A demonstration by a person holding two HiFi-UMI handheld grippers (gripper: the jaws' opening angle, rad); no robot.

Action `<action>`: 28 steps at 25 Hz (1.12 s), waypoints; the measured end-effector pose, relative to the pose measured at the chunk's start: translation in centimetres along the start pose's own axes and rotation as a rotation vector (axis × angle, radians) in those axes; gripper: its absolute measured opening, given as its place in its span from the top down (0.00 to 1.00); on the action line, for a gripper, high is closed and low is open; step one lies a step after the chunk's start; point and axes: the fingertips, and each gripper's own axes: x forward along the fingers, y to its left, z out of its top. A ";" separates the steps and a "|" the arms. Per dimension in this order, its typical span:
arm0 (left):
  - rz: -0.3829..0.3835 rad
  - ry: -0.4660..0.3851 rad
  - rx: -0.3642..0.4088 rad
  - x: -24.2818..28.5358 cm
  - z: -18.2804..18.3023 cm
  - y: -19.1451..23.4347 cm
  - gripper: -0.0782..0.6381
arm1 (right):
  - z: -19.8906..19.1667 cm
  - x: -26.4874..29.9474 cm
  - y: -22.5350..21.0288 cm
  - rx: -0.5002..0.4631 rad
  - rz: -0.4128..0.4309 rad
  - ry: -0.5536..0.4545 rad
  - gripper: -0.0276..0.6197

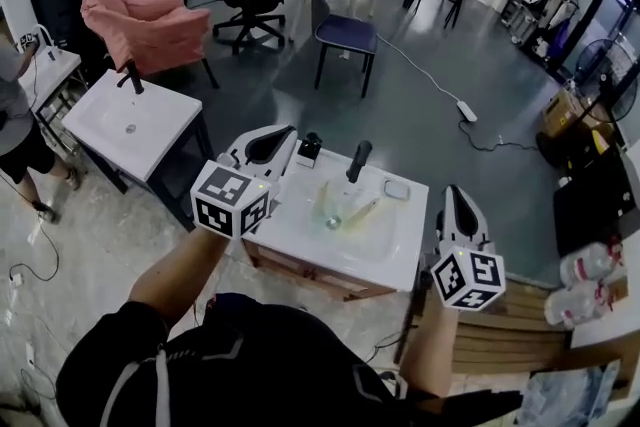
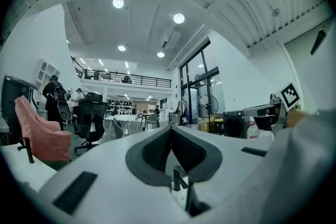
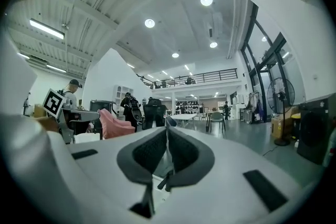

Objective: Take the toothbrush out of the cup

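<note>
White sink (image 1: 290, 237) holds the cup (image 1: 331, 204) and toothbrush (image 1: 364, 209); left gripper (image 1: 290, 130) and right gripper (image 1: 453, 189) flank it, jaws together, empty.

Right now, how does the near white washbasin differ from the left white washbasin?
The near white washbasin holds a clear cup and a yellowish toothbrush; the left white washbasin shows only its drain. The near one sits on a wooden base, the left one on a dark frame. Both have black taps.

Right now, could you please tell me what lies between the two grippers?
In the head view, the white sink lies between the left gripper and right gripper, its basin holding the clear cup and toothbrush.
</note>
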 end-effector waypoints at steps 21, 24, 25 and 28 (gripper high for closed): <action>-0.149 0.040 -0.031 6.5 -2.7 5.3 0.88 | -2.2 6.4 -0.9 0.038 -0.130 0.039 0.90; -0.168 0.047 -0.043 6.8 -3.3 6.5 0.88 | -2.8 7.3 -0.2 0.031 -0.143 0.058 0.85; -0.171 0.046 -0.048 6.9 -3.5 6.8 0.88 | -2.9 7.5 0.0 0.034 -0.146 0.058 0.85; -0.184 0.042 -0.061 7.2 -3.9 7.6 0.88 | -3.2 7.9 0.2 0.035 -0.161 0.059 0.85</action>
